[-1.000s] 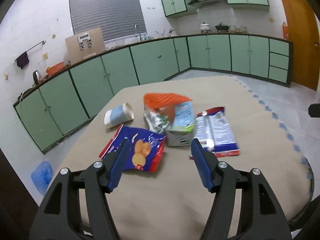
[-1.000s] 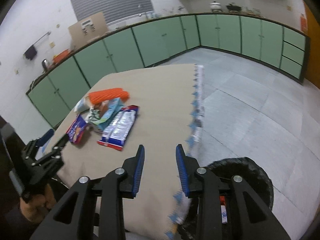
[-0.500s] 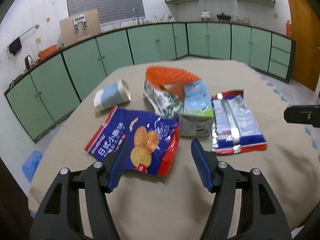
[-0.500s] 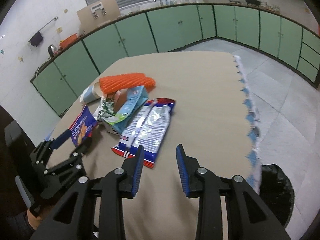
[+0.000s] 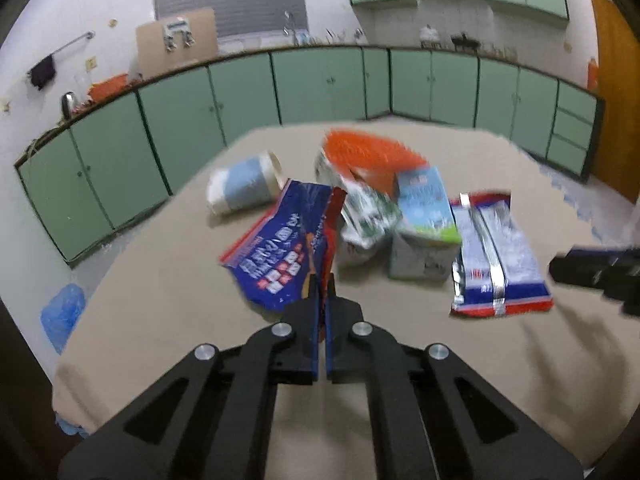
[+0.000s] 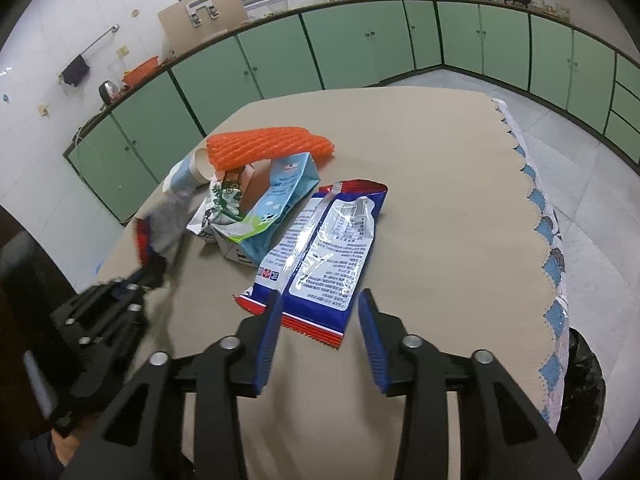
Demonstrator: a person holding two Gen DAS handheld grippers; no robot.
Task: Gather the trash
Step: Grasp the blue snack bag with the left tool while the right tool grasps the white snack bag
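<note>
My left gripper [image 5: 322, 300] is shut on the near edge of the blue and red cracker bag [image 5: 280, 252], which is lifted and crumpled; it also shows in the right wrist view [image 6: 160, 228]. My right gripper [image 6: 320, 320] is open, its fingers either side of the near end of the blue and white snack wrapper [image 6: 328, 252] on the table. Behind lie a milk carton [image 5: 424, 220], a green and white wrapper [image 5: 364, 216], an orange foam net [image 5: 368, 156] and a tipped paper cup [image 5: 240, 188].
The round table [image 6: 440, 160] has a beige cloth with a blue scalloped edge. A black-lined trash bin [image 6: 580, 392] stands on the floor at its right side. Green cabinets [image 5: 320, 84] run along the walls. A blue bag [image 5: 60, 316] lies on the floor at left.
My left gripper has closed on the cracker bag and raised its edge. My right gripper has moved forward and down to the snack wrapper and opened wider.
</note>
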